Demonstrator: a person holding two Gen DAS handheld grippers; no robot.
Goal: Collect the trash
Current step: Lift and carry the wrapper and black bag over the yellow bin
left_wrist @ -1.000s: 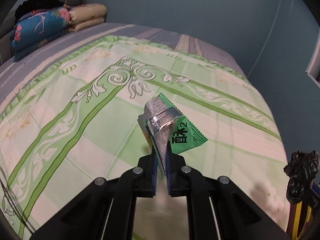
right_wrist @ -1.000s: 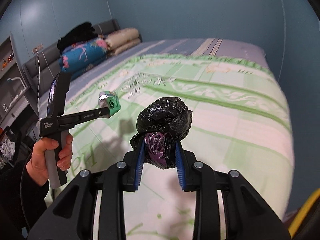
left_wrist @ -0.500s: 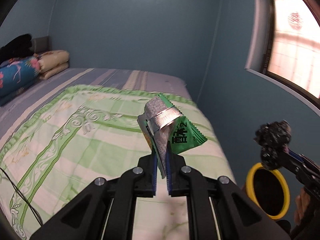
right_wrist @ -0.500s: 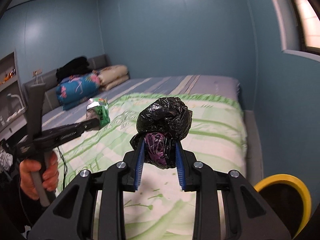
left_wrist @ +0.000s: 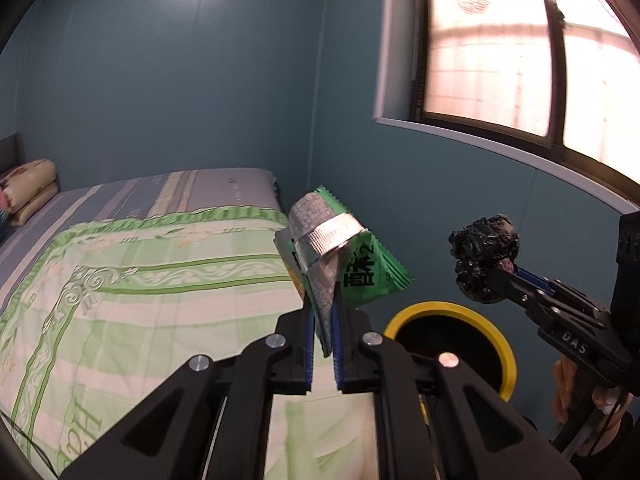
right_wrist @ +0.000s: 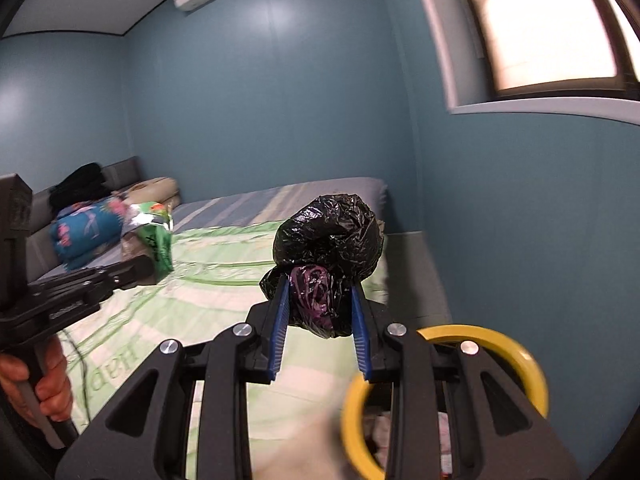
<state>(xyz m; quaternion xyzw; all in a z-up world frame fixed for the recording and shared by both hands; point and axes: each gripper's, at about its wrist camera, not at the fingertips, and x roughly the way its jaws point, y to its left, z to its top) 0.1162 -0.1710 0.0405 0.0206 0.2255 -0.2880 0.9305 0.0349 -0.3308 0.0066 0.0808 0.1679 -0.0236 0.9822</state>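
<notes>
My left gripper (left_wrist: 322, 322) is shut on a green and silver snack wrapper (left_wrist: 340, 256), held up over the bed's right edge. The same wrapper (right_wrist: 154, 236) shows at the left of the right wrist view. My right gripper (right_wrist: 320, 312) is shut on a crumpled black plastic bag (right_wrist: 330, 244) with a purple patch low in the jaws. In the left wrist view that bag (left_wrist: 484, 258) hangs above and right of a yellow-rimmed bin (left_wrist: 500, 336). The bin's rim (right_wrist: 520, 360) lies just below my right gripper, with scraps showing inside.
A bed with a green patterned cover (left_wrist: 140, 280) fills the left. Folded bedding and pillows (right_wrist: 88, 232) lie at its head. Blue walls close in behind, with a window (left_wrist: 520, 48) at upper right. A hand (right_wrist: 44, 384) grips the left tool's handle.
Both grippers swung right and upward, away from the middle of the bed toward its right side. The yellow-rimmed bin came into view and now lies close beneath them. Both grips are unchanged.
</notes>
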